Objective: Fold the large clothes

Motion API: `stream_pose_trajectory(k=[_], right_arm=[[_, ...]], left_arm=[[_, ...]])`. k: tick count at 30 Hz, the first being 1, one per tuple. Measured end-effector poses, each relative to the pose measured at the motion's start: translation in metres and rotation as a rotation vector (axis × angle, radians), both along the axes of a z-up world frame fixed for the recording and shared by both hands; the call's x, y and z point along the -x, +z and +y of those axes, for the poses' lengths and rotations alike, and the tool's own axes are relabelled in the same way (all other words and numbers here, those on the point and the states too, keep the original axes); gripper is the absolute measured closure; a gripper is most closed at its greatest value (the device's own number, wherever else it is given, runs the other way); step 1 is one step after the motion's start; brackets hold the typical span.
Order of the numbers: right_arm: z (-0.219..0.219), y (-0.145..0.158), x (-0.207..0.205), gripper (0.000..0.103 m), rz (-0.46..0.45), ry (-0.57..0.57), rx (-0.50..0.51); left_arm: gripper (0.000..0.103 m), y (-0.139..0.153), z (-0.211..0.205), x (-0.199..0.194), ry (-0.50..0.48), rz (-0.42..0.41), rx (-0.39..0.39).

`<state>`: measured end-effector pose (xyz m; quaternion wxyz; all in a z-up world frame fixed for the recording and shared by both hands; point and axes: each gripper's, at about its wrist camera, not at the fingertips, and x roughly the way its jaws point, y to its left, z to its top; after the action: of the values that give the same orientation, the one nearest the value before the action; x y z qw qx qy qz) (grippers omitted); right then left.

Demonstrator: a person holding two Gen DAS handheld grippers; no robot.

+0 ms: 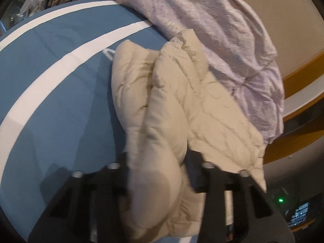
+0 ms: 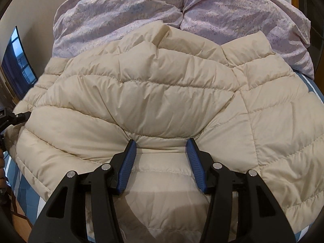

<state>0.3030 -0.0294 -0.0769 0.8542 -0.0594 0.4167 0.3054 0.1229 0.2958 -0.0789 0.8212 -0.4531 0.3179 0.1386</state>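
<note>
A cream quilted puffer jacket (image 2: 162, 93) lies on a blue bed sheet with white stripes (image 1: 50, 64). In the left wrist view the jacket (image 1: 162, 105) is bunched in thick folds, and a fold fills the gap of my left gripper (image 1: 158, 162), which is closed on it; the fingertips are hidden by the fabric. In the right wrist view my right gripper (image 2: 161, 143) is open, its blue pads (image 2: 127, 168) pressing down on the jacket's padded surface with fabric between them. The left gripper's black body (image 2: 12, 117) shows at the left edge.
A crumpled lilac duvet (image 2: 182, 10) lies heaped behind the jacket; it also shows in the left wrist view (image 1: 212, 30). A wooden bed frame (image 1: 299, 81) runs on the right. A dark window (image 2: 18, 60) is at the left.
</note>
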Motion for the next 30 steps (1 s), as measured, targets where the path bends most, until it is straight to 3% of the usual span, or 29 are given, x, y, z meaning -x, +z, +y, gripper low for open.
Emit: stream_pose_trajectory(k=[2,13,20,30], right_arm=[[0.000,0.000,0.000,0.049,0.002,0.000,0.000],[-0.001,0.000,-0.002,0.049,0.018,-0.002,-0.017],[-0.004,0.001,-0.002,0.049,0.029,-0.002,-0.036],[-0.016,0.000,-0.011,0.049,0.057,0.003,-0.100]], left_arm=[[0.081,0.013,-0.003,0.003,-0.016,-0.049,0.010],[0.083,0.094,-0.052,-0.011,-0.146,-0.320,0.070],[0.083,0.109,-0.106,-0.050,-0.261,-0.370,0.125],[0.083,0.088,-0.163,-0.103,-0.350,-0.337,0.205]])
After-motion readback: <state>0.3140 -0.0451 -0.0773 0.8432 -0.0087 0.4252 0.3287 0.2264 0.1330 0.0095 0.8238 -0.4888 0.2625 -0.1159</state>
